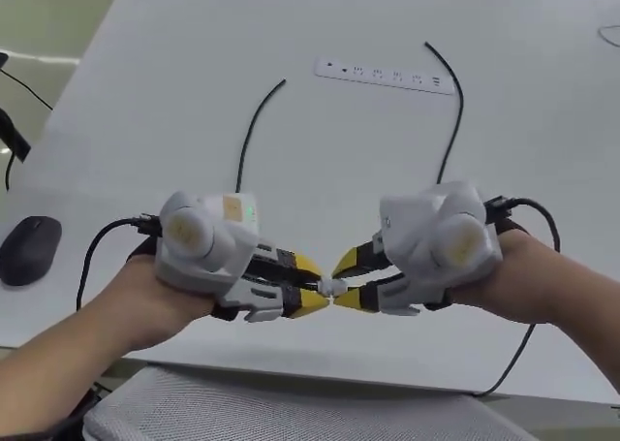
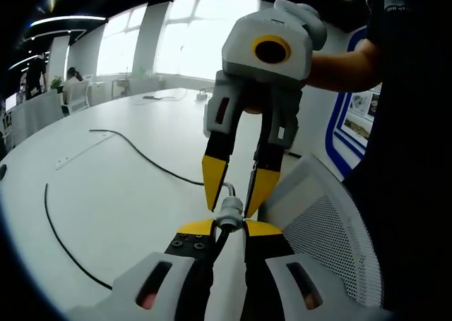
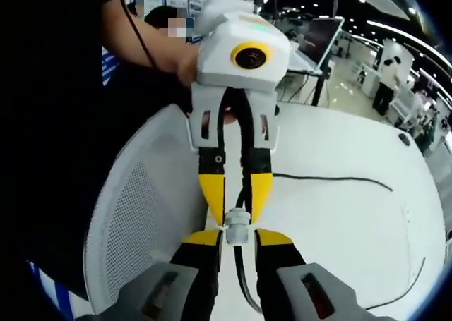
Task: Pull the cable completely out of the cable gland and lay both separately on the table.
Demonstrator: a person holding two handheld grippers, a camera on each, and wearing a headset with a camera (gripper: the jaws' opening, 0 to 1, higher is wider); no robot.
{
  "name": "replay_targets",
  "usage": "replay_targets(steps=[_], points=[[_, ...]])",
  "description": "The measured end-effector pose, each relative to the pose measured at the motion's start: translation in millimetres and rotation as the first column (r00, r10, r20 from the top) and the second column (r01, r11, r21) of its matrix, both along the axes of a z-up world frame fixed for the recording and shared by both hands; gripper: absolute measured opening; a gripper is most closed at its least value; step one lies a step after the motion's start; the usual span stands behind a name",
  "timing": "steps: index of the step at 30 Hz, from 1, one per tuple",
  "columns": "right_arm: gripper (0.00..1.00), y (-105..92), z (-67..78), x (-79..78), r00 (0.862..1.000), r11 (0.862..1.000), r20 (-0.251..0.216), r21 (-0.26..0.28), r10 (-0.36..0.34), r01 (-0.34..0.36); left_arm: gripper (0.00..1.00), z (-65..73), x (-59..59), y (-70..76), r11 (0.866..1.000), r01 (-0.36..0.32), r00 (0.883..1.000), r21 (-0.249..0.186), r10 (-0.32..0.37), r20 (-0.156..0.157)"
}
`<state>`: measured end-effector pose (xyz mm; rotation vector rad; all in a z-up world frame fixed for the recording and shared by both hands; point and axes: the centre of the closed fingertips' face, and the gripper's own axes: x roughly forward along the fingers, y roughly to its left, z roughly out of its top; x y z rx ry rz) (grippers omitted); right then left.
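A small white cable gland [image 1: 332,288] hangs in the air just past the table's near edge, between my two grippers, which point tip to tip. My left gripper [image 1: 318,290] and my right gripper [image 1: 343,284] each have their yellow fingertips closed against the gland from opposite ends. In the left gripper view the gland [image 2: 229,212] sits at my own tips, and the black cable [image 2: 219,247] runs back between my jaws. In the right gripper view the gland [image 3: 236,226] sits likewise, with the cable [image 3: 244,282] trailing back. Cable lengths [image 1: 247,136] lie on the table.
The white table [image 1: 174,92] carries a white power strip [image 1: 385,76] at the back and a dark mouse [image 1: 29,249] at the left edge. A grey mesh chair [image 1: 291,407] sits below the grippers. A second black cable length [image 1: 455,121] curves down on the right.
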<state>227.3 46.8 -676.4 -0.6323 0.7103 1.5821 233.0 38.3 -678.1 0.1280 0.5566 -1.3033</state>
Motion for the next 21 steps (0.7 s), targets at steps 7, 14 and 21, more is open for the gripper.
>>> replay_targets(steps=[7, 14, 21], points=[[0.16, -6.3, 12.1, 8.6, 0.913, 0.966, -0.363, 0.104, -0.186, 0.238, 0.15, 2.3, 1.5, 0.8, 1.0, 0.006, 1.0, 0.012, -0.006, 0.03], [0.14, -10.5, 14.6, 5.9, 0.799, 0.938, -0.582, 0.167, -0.154, 0.303, 0.15, 6.5, 2.5, 0.1, 1.0, 0.011, 0.998, 0.016, -0.012, 0.056], [0.14, -7.4, 14.0, 3.0, 0.728, 0.925, -0.672, 0.176, -0.138, 0.337, 0.15, 8.8, 0.9, -0.7, 1.0, 0.019, 0.997, 0.023, -0.021, 0.074]])
